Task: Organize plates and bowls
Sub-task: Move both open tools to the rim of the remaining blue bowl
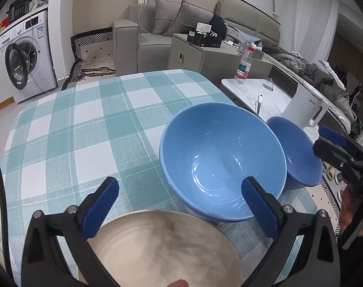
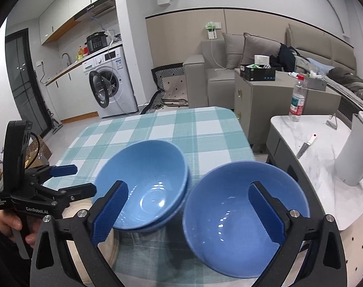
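A small home, living room and kitchen in one: a beige sofa (image 2: 265, 55) with cushions, a washing machine (image 2: 112, 83) under the kitchen bench (image 2: 69, 68), a pressure cooker (image 2: 96, 41), wall cupboards (image 2: 61, 26), and a bed (image 1: 308, 71) with rumpled bedding.

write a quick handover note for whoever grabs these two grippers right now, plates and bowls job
Left gripper: open, holding nothing, over the beige plate at the near table edge.
Right gripper: open, holding nothing, over the darker blue bowl.
Light blue bowl looks nested in a second one, beside the darker bowl on the checked tablecloth.
Done: one apparent bowl stack.
Left: darker bowl probably goes on that stack; plate not yet placed.
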Tool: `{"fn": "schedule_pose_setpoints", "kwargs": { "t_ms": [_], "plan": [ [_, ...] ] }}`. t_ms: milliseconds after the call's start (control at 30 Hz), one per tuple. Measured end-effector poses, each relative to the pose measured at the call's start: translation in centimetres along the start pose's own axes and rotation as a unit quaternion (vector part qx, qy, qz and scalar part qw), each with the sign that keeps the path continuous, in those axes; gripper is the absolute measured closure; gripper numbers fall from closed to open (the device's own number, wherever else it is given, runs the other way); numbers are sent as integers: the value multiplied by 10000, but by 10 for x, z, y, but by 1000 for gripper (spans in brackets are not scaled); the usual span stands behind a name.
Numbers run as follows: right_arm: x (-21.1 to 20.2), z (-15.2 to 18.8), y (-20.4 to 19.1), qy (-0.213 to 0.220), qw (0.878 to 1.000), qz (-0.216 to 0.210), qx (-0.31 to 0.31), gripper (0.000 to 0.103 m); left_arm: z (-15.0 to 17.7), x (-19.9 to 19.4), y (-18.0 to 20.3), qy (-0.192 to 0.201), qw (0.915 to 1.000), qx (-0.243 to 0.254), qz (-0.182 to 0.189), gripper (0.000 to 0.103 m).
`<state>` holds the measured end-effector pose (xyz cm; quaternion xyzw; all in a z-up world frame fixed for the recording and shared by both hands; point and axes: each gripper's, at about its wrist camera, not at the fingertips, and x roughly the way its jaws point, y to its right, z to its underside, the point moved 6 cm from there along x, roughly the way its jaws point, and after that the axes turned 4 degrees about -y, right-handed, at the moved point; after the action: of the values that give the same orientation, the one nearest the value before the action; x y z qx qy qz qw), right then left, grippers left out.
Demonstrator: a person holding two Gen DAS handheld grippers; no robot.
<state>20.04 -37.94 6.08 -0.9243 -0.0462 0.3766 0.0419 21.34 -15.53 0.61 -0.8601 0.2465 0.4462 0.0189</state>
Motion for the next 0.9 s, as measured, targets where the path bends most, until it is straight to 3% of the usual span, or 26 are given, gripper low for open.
{"fn": "schedule_pose_setpoints", "kwargs": {
  "t_ms": [900],
  "plan": [
    [-58,14,78,389,9976,310,488,1,12,-2,68,112,9999,46,35,0]
  ]
}}
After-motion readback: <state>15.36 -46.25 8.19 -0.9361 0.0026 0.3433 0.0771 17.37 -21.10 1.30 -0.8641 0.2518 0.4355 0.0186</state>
